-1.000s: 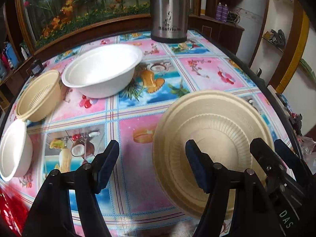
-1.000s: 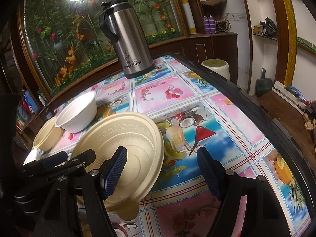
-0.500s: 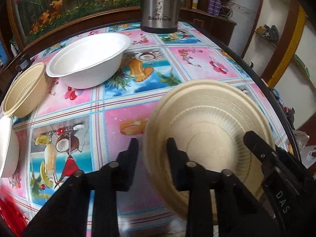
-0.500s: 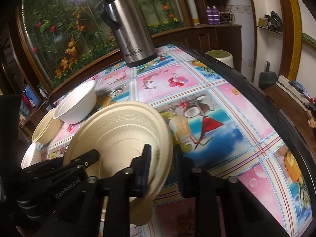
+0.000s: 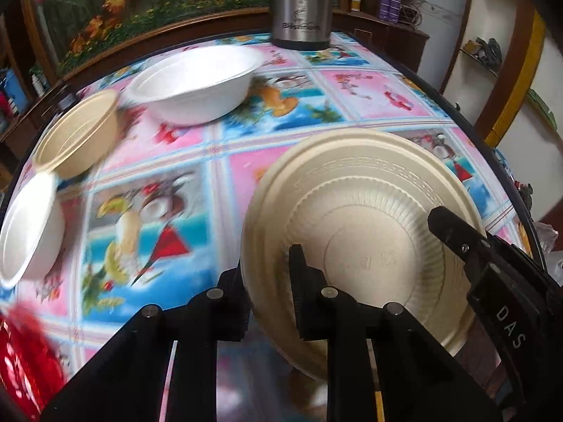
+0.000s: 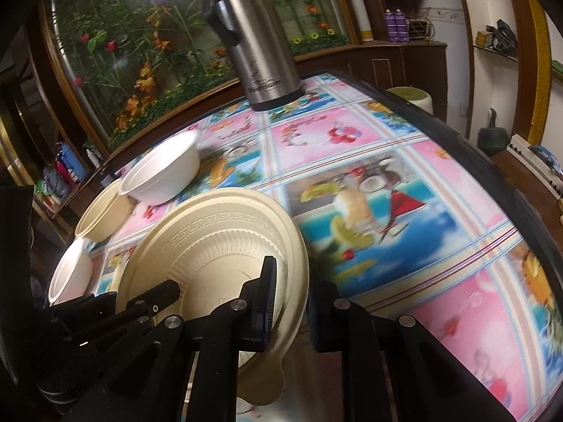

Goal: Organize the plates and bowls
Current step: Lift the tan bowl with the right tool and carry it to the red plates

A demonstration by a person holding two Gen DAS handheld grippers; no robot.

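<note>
A beige disposable plate (image 5: pixel 362 211) sits at the near edge of a fruit-print tablecloth (image 5: pixel 316 98), its rim pinched on opposite sides by the left gripper (image 5: pixel 269 274) and right gripper (image 6: pixel 292 292), both just closed; bowls and a steel flask (image 6: pixel 260 42) stand behind.

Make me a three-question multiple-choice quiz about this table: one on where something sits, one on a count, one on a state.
1. Where is the steel thermos flask?
A. at the table's far edge
B. inside a bowl
C. on the floor

2. How many white foam bowls are there?
A. one
B. two
C. four

3. How is the beige ribbed plate held?
A. lying free
B. by one gripper
C. by both grippers

Answers: 1 A, it stands beyond the dishes by the flower mural. 2 B, a large one and a smaller one. 3 C, the left gripper and right gripper have each just closed their jaws over its rim.
</note>
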